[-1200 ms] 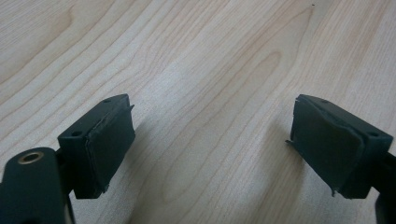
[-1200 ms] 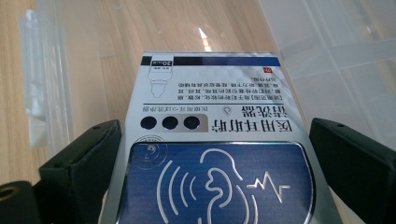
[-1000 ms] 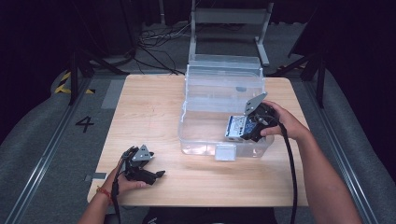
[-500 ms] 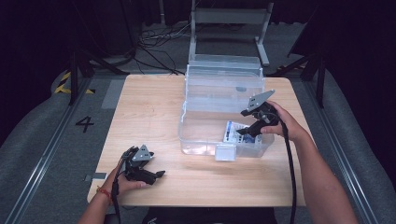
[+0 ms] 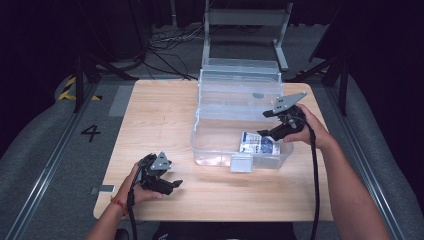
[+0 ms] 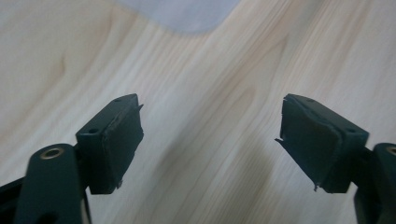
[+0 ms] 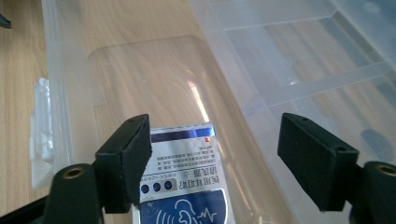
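Inside clear bin (image 5: 220, 150), blue-white packet (image 5: 258, 144) lies; latch (image 5: 241, 163) fronts it.

On the table (image 5: 165, 115), the open plastic box (image 5: 220, 145) sits right of centre, its lid (image 5: 240, 70) raised at the far side. 1 printed packet (image 5: 259, 143) lies in the box (near its right front corner). The right gripper (image 5: 270, 131) hangs just above that packet. The left gripper (image 5: 172, 184) is near the front edge, well left of the box.
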`<state>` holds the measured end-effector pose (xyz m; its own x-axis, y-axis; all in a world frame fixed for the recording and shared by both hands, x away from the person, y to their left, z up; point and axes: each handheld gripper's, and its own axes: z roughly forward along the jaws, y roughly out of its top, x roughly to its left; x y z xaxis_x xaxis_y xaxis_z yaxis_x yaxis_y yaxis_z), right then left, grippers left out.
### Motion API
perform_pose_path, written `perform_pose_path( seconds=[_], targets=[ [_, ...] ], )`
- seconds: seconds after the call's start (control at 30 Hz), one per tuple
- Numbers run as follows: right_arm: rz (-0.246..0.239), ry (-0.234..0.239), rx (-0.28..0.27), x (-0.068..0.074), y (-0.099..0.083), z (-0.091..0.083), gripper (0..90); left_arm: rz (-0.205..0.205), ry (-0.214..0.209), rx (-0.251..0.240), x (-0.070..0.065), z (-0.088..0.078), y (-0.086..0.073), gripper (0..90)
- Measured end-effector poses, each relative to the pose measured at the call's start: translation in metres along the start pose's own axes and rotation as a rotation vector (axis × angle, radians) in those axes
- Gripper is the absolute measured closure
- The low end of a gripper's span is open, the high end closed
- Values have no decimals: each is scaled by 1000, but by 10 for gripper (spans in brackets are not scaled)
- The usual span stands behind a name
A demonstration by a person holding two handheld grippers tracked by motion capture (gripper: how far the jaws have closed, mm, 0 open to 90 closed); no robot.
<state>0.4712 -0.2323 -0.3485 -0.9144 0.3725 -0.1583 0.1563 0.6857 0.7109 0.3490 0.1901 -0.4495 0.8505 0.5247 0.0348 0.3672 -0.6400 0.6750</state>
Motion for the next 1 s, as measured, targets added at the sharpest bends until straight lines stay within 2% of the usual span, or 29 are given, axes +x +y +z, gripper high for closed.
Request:
perform_pose_path(
  seconds=[0.07,0.17,0.2,0.23,0.3,0.37,0.43,0.47,0.53,0.63,0.7,0.77,0.8,0.83,1.0],
  targets=[
    [-2,-22,-5,-2,2,-6,287,18,11,-29,-3,-7,16,236],
    [-3,-69,-17,-7,3,-14,308,60,1,-62,-8,-14,36,257],
    [7,-81,-20,-10,4,-16,314,67,0,-74,-10,-15,43,262],
    [7,-81,-20,-10,4,-16,314,67,0,-74,-10,-15,43,262],
    [20,-119,-27,-16,4,-20,316,102,-3,-98,-13,-17,59,267],
    [42,-147,-39,-21,5,-23,324,118,-5,-125,-16,-18,70,277],
    [56,-157,-55,-26,7,-26,327,129,-23,-150,-19,-18,80,279],
    [58,-165,-58,-27,7,-27,334,149,-24,-159,-21,-17,88,281],
    [63,-176,-67,-31,9,-30,337,179,-16,-154,-23,-14,96,285],
    [77,-173,-65,-37,10,-31,366,183,-26,-153,-21,-7,107,297],
    [87,-175,-55,-41,11,-30,367,195,-25,-132,-19,-1,114,296],
    [94,-176,-50,-44,11,-30,372,197,-24,-125,-18,2,116,297],
    [98,-166,-40,-47,11,-30,380,183,-42,-125,-15,6,118,303],
    [97,-173,-34,-47,11,-30,381,189,-42,-119,-13,8,120,309],
    [91,-173,-17,-53,15,-29,386,188,-53,-74,-7,19,123,337]
  ],
)
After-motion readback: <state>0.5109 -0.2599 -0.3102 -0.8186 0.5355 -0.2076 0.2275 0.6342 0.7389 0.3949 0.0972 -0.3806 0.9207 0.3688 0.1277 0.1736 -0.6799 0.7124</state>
